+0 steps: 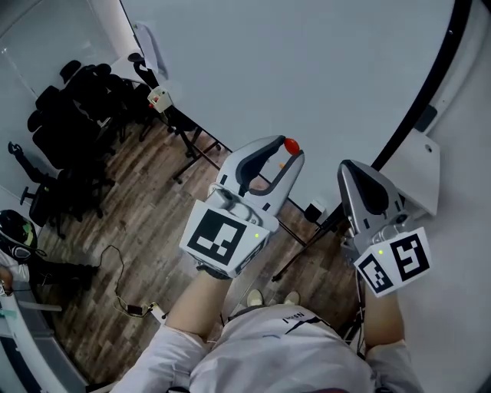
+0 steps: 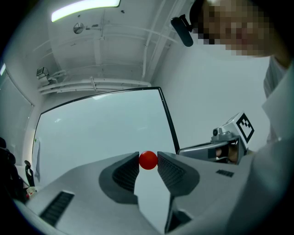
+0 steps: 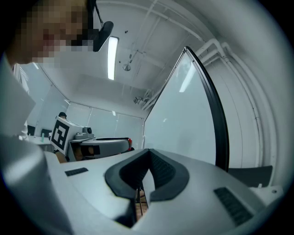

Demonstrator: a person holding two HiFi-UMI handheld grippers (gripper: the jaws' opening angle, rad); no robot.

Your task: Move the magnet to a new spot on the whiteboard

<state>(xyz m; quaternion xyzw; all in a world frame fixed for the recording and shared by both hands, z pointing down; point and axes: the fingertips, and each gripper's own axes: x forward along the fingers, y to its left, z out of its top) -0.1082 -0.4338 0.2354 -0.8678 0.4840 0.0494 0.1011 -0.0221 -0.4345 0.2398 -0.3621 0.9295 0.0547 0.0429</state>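
Magnet (image 2: 148, 160) (red) in left hand-held gripper (image 1: 289, 147)

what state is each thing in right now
left gripper, shut on the magnet
magnet, red, pinched at the gripper tips in front of the whiteboard; cannot tell if it touches the board
right gripper, shut, nothing between its jaws
whiteboard, upright, blank where it shows
ceiling light, on
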